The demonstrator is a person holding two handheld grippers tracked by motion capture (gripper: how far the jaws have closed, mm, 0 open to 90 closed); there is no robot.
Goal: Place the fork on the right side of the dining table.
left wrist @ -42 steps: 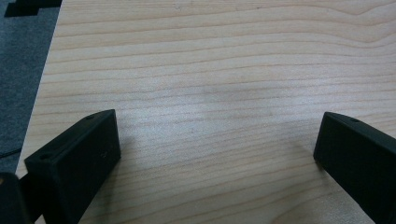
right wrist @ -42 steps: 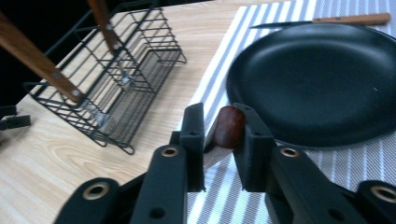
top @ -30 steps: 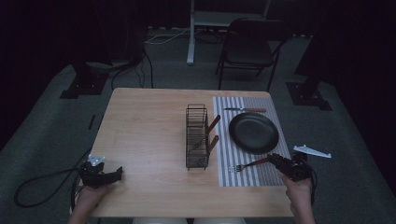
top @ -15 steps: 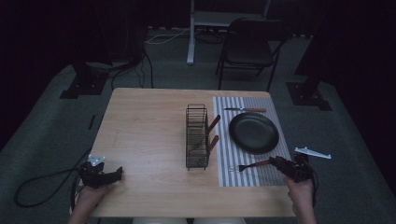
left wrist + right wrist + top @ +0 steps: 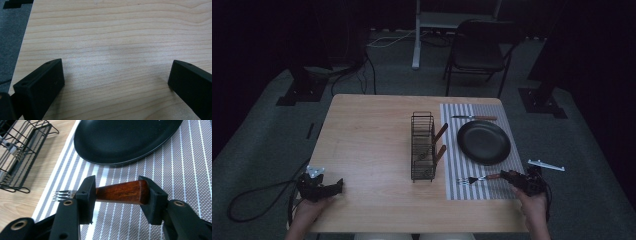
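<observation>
Since the earlier high view, the right gripper has come down toward the striped mat, bringing the fork with it, and its jaws have just been opening with the fork's handle between them. From above, the fork lies along the mat's near edge, just below the black plate, prongs pointing toward the wire rack. A knife lies on the mat beyond the plate. The left gripper rests at the near left corner of the table.

Its own view shows its jaws standing wide apart over bare wood, holding nothing.

The right gripper's own view shows the wooden handle of the fork spanning the gap between its jaws, above the mat, near the plate. To finish well, the jaws likely should open fully before the hand backs straight away, so the fork isn't dragged.
</observation>
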